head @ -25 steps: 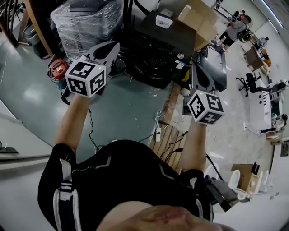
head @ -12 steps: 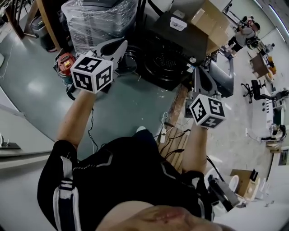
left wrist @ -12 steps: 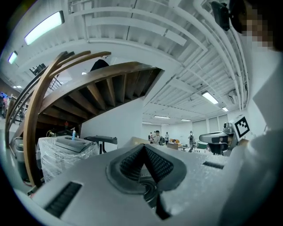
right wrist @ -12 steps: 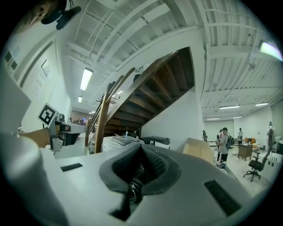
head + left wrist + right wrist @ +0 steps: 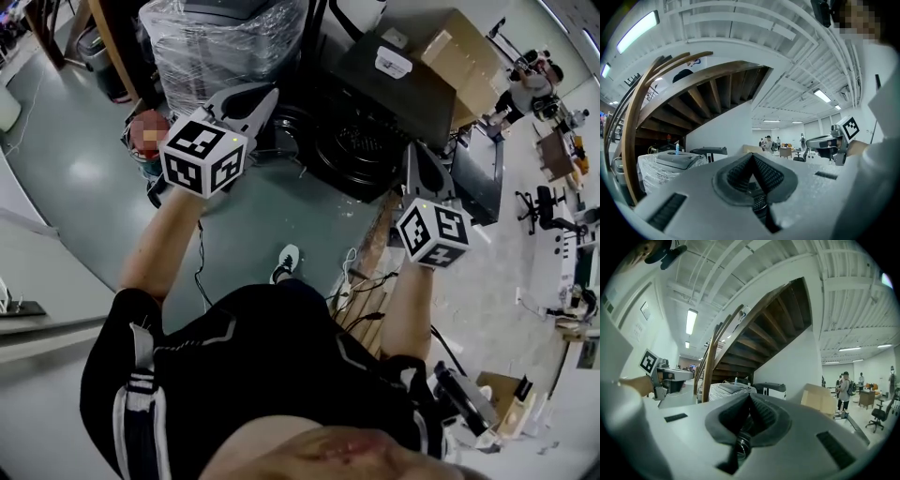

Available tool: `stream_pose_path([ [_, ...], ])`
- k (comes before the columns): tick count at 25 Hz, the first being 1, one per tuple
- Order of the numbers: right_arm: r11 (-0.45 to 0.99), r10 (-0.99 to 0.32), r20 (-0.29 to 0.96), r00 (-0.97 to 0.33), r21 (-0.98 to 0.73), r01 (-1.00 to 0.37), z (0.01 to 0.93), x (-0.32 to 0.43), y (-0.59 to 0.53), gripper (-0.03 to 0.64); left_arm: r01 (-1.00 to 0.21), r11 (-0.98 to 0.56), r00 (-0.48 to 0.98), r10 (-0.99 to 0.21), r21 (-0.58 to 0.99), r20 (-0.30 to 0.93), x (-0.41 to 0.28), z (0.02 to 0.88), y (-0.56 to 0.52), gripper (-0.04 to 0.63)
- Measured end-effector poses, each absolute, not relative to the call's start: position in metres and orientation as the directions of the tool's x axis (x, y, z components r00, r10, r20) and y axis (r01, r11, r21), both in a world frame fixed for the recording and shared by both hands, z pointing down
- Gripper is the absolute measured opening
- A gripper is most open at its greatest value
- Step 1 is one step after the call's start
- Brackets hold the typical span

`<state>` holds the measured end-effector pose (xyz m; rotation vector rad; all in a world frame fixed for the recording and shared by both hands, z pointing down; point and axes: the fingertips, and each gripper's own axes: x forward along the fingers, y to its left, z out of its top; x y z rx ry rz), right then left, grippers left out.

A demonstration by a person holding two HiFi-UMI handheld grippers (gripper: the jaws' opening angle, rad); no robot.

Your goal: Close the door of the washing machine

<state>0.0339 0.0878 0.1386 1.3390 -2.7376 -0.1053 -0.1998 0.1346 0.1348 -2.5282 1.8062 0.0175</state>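
Looking down in the head view, both arms stick out level. The left gripper (image 5: 263, 94) and right gripper (image 5: 418, 155) are pinched closed with nothing in them. The black boxy front-loading washing machine (image 5: 394, 89) sits just ahead, between the two tips. Its dark round door (image 5: 284, 127) seems swung out just past the left tips, untouched.

Left gripper view: jaws are together and empty. The machine (image 5: 708, 151) is beyond them, a bit left, with a clear-plastic-wrapped appliance (image 5: 661, 168) further left.

Right gripper view: jaws are together here too. The machine (image 5: 768, 389) is just beyond the tips, with a brown cardboard box (image 5: 818, 401) off to their right.
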Motion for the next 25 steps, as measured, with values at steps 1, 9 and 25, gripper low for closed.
stream_pose_path([
  [1, 0.612, -0.790, 0.051, -0.610, 0.102, -0.784, 0.138, 0.032, 0.076, 0.005, -0.946, -0.324, 0.324, -0.945, -0.028, -0.031, -0.202, 0.133, 0.125, -0.003],
  [9, 0.632, -0.774, 0.065, -0.629, 0.112, -0.767, 0.141, 0.019, -0.017, 0.005, -0.949, -0.312, 0.313, -0.949, -0.038, -0.026, -0.213, 0.132, 0.039, -0.003],
  [25, 0.678, -0.735, 0.053, -0.676, 0.055, -0.733, 0.157, 0.036, -0.154, 0.005, -0.944, -0.326, 0.324, -0.945, -0.043, 0.055, -0.201, 0.152, -0.090, -0.003],
])
